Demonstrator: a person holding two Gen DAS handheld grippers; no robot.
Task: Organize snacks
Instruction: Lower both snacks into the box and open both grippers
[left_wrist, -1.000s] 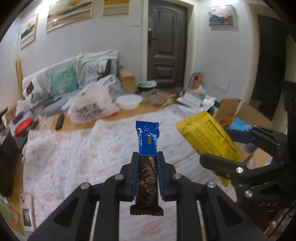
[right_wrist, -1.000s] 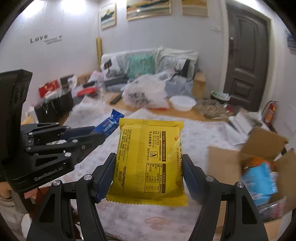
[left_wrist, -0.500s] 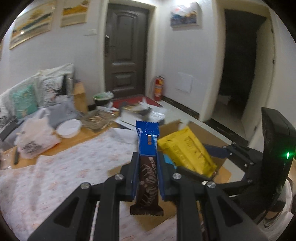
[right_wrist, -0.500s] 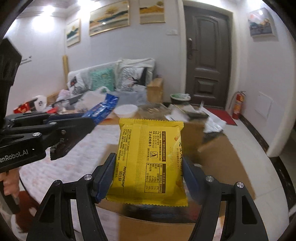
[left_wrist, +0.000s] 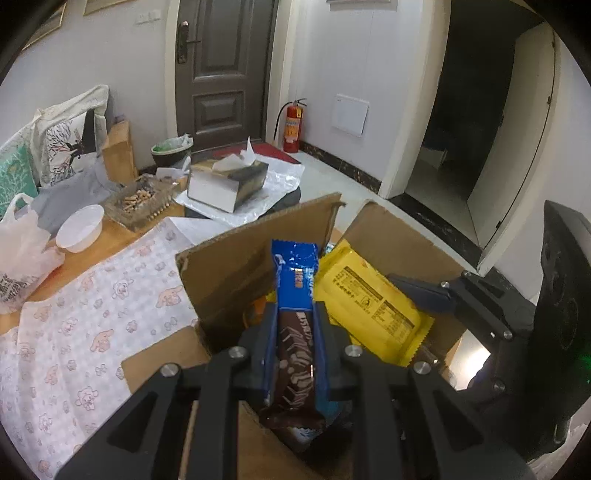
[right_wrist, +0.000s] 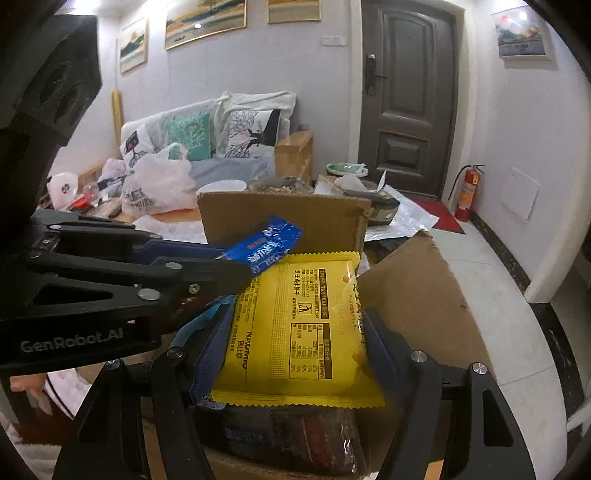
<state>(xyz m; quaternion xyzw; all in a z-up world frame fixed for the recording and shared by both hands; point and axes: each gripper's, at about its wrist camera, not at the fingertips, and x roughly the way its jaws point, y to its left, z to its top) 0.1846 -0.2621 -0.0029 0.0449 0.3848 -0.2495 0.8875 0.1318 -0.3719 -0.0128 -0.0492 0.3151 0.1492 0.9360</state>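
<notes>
Both snacks hang over the open cardboard box (left_wrist: 258, 258), ready to drop in — the left tool (left_wrist: 295, 332) pinches a blue chocolate bar (left_wrist: 295, 291) by its sides, the right tool (right_wrist: 295, 332) clamps a flat yellow cracker packet (right_wrist: 295, 325) edge to edge.

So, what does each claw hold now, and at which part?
The left claw grips the blue bar by its long edges, near the lower end. The right claw holds the yellow packet by its two side edges.
</notes>
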